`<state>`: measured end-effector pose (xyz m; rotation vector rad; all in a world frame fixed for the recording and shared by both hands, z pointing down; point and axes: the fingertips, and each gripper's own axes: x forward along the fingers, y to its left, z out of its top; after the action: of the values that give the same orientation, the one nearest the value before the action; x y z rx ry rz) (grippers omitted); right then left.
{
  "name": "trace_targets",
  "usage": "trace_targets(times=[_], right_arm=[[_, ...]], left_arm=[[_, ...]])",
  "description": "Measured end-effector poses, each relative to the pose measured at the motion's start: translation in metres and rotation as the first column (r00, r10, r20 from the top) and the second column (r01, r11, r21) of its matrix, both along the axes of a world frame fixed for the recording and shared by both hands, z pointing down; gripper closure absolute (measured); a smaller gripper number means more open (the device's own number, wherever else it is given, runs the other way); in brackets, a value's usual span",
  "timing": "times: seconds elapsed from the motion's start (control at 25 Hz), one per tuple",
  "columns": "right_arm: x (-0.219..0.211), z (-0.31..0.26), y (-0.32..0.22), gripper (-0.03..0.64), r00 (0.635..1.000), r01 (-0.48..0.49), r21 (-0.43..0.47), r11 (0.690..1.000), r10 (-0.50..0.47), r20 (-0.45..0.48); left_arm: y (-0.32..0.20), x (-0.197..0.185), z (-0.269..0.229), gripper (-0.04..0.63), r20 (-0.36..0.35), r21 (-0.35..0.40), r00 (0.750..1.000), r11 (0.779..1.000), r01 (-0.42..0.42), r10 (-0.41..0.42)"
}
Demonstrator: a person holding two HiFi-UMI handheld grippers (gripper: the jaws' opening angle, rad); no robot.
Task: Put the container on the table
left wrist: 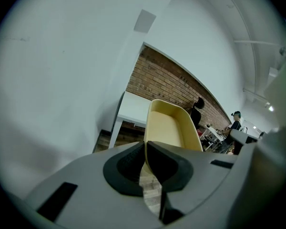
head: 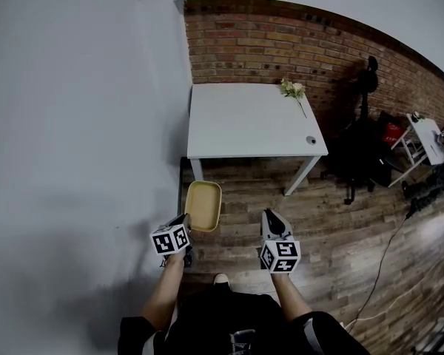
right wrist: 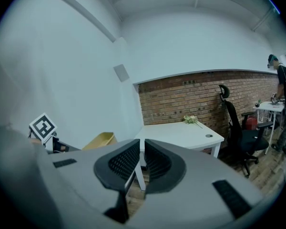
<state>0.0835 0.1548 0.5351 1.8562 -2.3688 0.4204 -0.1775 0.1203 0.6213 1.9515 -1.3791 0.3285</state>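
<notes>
The left gripper (head: 185, 219) pinches the near rim of a yellow container (head: 203, 205), held in the air with the white table (head: 251, 128) at twelve o'clock. The right gripper (head: 270, 219) is closed and empty. The container looks light and stiff, and its rim suits gripping.

No legible words, numbers or brands. Only black-and-white coded squares on the left white marker cube (head: 170, 239) and the right white marker cube (head: 280, 256), both below the white rectangular table (head: 244, 128).
</notes>
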Motion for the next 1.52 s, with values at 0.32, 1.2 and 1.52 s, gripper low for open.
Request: trace_targets(times=[0.32,1.2,1.52], right_arm=[[-0.021,0.003,-0.036,0.591,1.0,0.006,-0.012,1.0,-0.006,-0.002],[-0.019,0.032,-0.077,0.591,1.0,-0.025,-0.06,0.998,0.024,-0.015],[-0.016,0.03,-0.136,0.591,1.0,0.009,-0.051,0.999,-0.009,-0.003]], left_arm=[[-0.032,-0.019,0.009,0.568,-0.002,-0.018,1.0,1.0,-0.001,0.001],[-0.08,-0.023,0.033,0.568,-0.007,-0.052,1.0,0.999,-0.009,0.009],[-0.13,-0.021,0.031,0.568,0.006,-0.05,1.0,0.999,0.012,-0.012]])
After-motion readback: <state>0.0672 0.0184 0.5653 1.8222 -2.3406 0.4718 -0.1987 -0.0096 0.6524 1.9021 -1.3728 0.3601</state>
